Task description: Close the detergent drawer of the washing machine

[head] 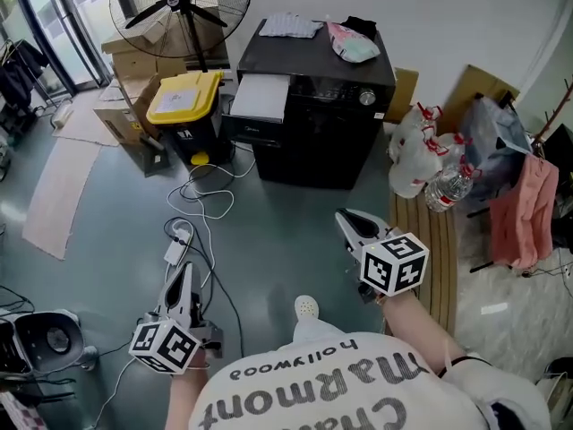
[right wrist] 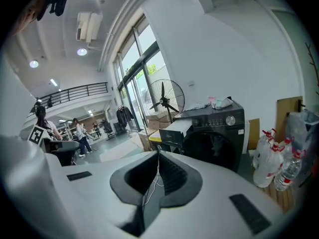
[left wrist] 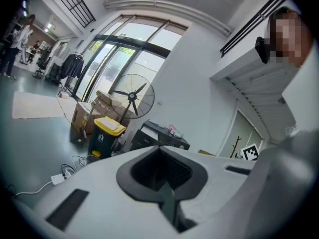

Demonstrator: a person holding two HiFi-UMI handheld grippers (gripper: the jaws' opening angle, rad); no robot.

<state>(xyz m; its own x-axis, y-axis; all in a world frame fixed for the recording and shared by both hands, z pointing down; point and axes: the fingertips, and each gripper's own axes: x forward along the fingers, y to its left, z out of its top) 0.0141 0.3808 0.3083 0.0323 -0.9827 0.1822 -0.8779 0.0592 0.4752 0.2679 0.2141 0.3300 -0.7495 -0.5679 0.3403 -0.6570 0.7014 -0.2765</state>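
Observation:
The black washing machine (head: 315,115) stands against the far wall. Its white detergent drawer (head: 260,97) sticks out at the upper left of its front. Both grippers are well short of it, over the grey floor. My left gripper (head: 182,271) is low at the left with its jaws together and nothing between them. My right gripper (head: 347,218) is nearer the machine, right of the middle, shut and empty too. The right gripper view looks past my right gripper (right wrist: 158,153) at the washing machine (right wrist: 217,133) and the pulled-out drawer (right wrist: 175,131). In the left gripper view, the washing machine (left wrist: 159,136) is small and far beyond my left gripper (left wrist: 160,148).
A yellow-lidded bin (head: 185,106), cardboard boxes and a standing fan (head: 183,7) sit left of the machine. Cables (head: 201,204) and a power strip (head: 176,245) lie on the floor. White bags and a bottle (head: 421,159), a slatted board (head: 439,258) and hanging clothes (head: 524,213) crowd the right.

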